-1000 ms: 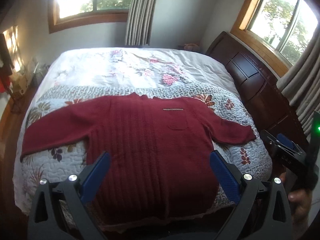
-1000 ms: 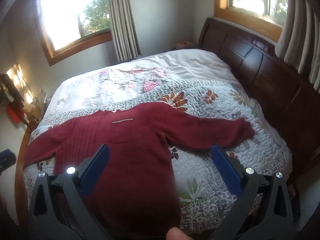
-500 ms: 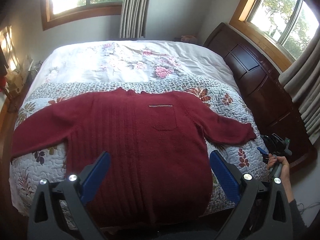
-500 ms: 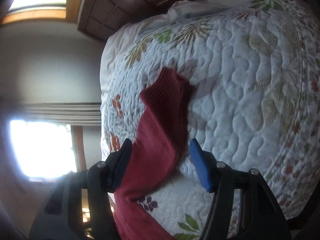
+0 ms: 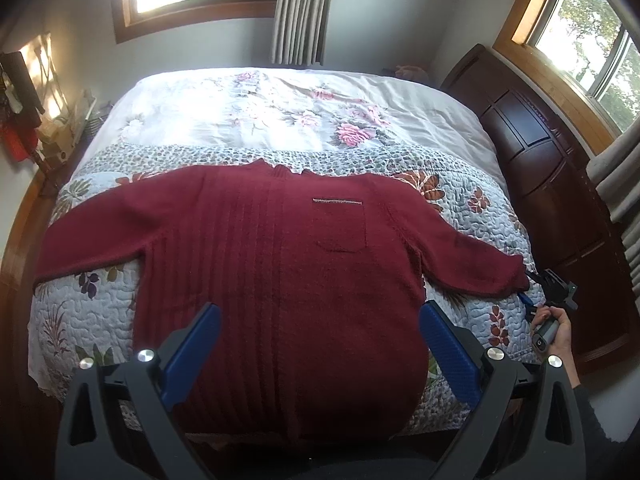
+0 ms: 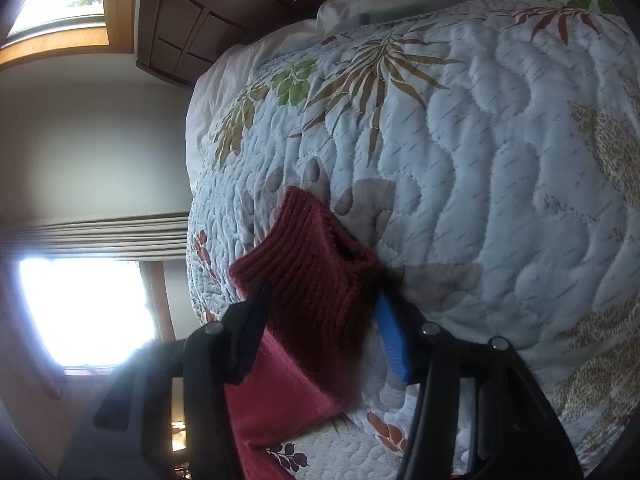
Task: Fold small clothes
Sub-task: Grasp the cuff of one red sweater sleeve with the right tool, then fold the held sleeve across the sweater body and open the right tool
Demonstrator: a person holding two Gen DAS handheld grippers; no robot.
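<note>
A bed [image 5: 460,128] w/ a flowery quilt [image 5: 80,320] sits by two sunny windows. A red sweater [image 5: 280,280] lies flat on it, arms out. The left hand-held gripper [image 5: 320,354] hangs over the sweater's bottom, fingers spread wide. The right hand-held gripper [image 6: 320,328] is at the sleeve cuff [image 6: 316,264]; fingers sit on both sides, can't tell if they pinch it.
</note>
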